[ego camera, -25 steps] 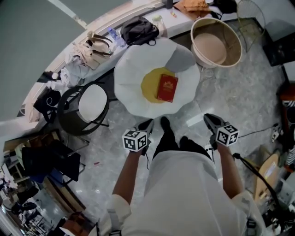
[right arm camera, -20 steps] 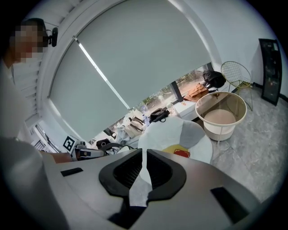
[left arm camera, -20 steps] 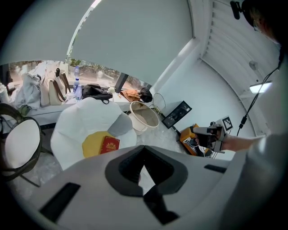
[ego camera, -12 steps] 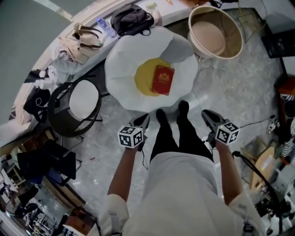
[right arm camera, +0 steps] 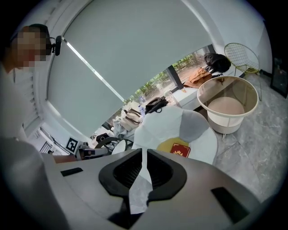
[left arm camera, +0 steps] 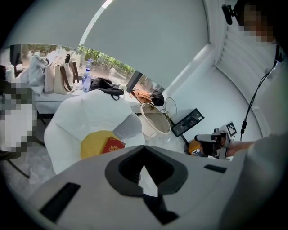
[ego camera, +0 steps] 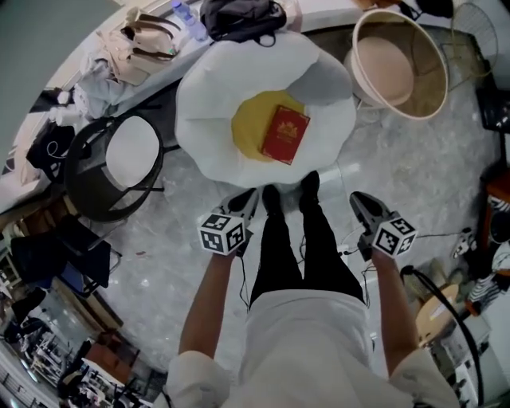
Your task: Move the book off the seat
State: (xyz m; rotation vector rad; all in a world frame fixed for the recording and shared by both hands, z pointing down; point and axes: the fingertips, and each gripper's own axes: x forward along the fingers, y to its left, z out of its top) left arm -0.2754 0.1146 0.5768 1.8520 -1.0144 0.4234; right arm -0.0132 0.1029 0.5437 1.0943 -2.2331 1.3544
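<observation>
Now I've stepped nearer the white fried-egg-shaped cushioned seat [ego camera: 215, 119]. The left hand-held gripper [ego camera: 244, 203] and right hand-held gripper [ego camera: 362, 204] are closed and empty, and the red hardcover book [ego camera: 285, 134] still waits.

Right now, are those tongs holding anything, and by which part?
Nothing is held. The left tongs and the right tongs are both shut and empty. The red book lies untouched on the white seat.

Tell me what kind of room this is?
Probably a lounge or waiting corner beside a big window. A white egg-shaped seat holds a red book, a round beige tub stands next to it, and bags lie along the window ledge.
</observation>
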